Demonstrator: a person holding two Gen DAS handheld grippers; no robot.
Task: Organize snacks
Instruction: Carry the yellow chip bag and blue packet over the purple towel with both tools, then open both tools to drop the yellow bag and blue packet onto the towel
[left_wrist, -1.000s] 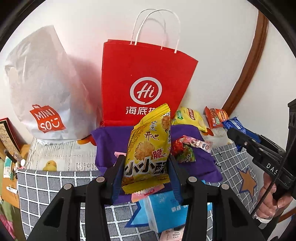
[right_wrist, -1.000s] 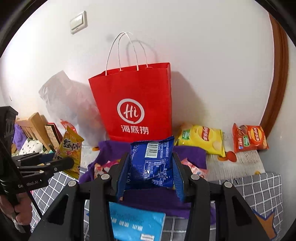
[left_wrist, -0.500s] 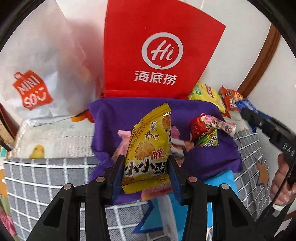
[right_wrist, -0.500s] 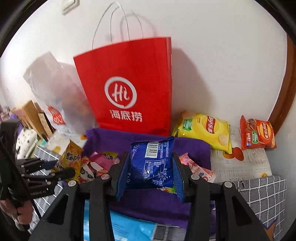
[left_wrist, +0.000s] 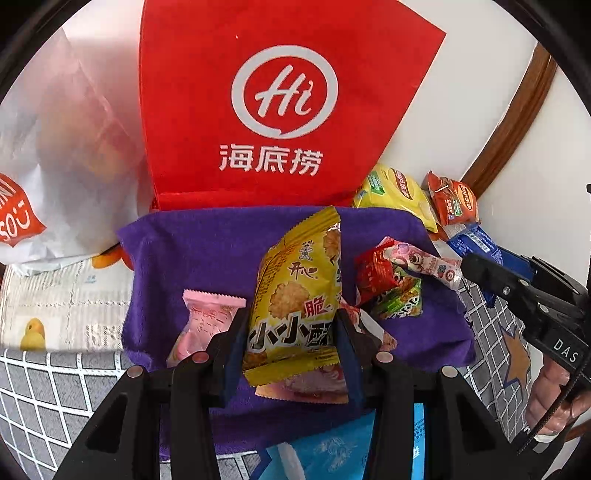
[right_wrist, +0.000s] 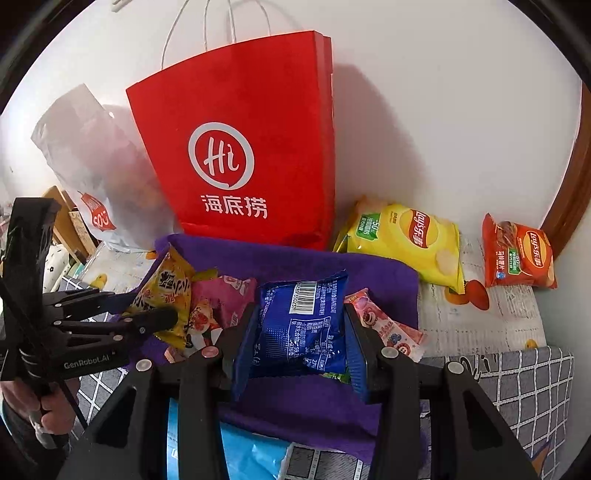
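Left gripper (left_wrist: 291, 332) fingers clamped on yellow cracker packet (left_wrist: 295, 299), upright over purple cloth (left_wrist: 207, 258). Pink packet (left_wrist: 207, 321) just left of the fingers, red-green packets (left_wrist: 391, 284) right. Right gripper (right_wrist: 301, 332) fingers clamped on blue packet (right_wrist: 303, 325) (barcode side up), above same cloth. Red paper bag (right_wrist: 251, 147) stands behind, yellow chips bag (right_wrist: 406, 240) and orange chips bag (right_wrist: 517, 254) far right.
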